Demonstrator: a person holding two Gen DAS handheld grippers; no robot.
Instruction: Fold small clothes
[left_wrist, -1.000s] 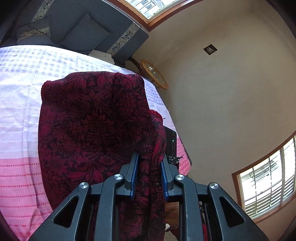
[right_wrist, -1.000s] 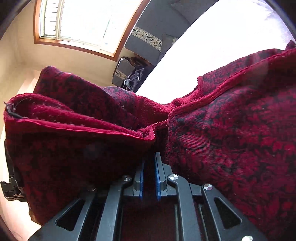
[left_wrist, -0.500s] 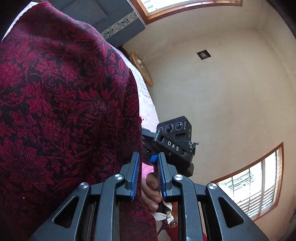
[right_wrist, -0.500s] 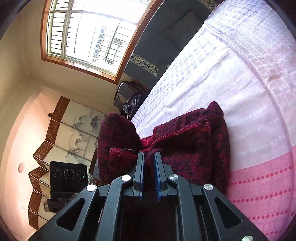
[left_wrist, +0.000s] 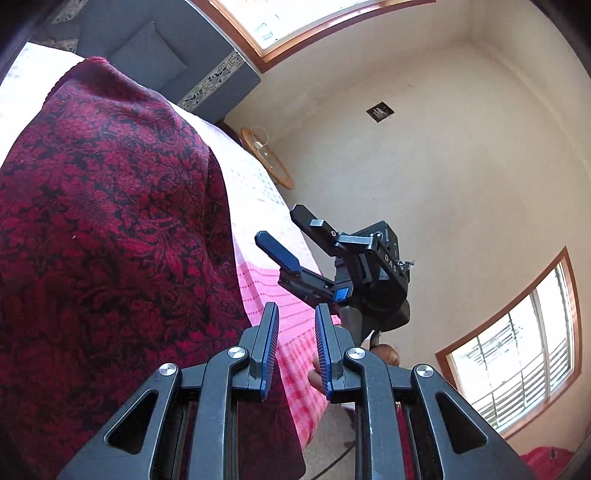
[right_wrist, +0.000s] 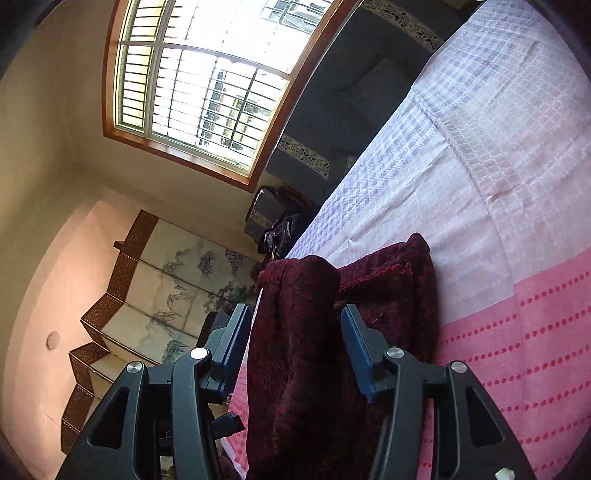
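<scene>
A dark red floral garment (left_wrist: 110, 236) lies folded on the pink and white bed cover (left_wrist: 269, 280). In the left wrist view it fills the left side. My left gripper (left_wrist: 295, 317) is open and empty, just right of the cloth's edge. My right gripper (left_wrist: 291, 236) shows beyond it, open, above the bed edge. In the right wrist view the garment (right_wrist: 303, 332) drapes in a fold between the spread fingers of my right gripper (right_wrist: 295, 317), with a flatter folded part (right_wrist: 399, 291) behind. The jaws stand wide apart, not pinching it.
The bed cover (right_wrist: 498, 221) stretches away to the right. A blue sofa (right_wrist: 343, 107) stands at the far end, below a window (right_wrist: 207, 74). A folding screen (right_wrist: 155, 295) stands on the left. A round wooden table (left_wrist: 266, 158) sits by the wall.
Both grippers have opened and let go of the garment. The cloth has dropped onto the bed. The left gripper has drawn back to the right of the cloth.
</scene>
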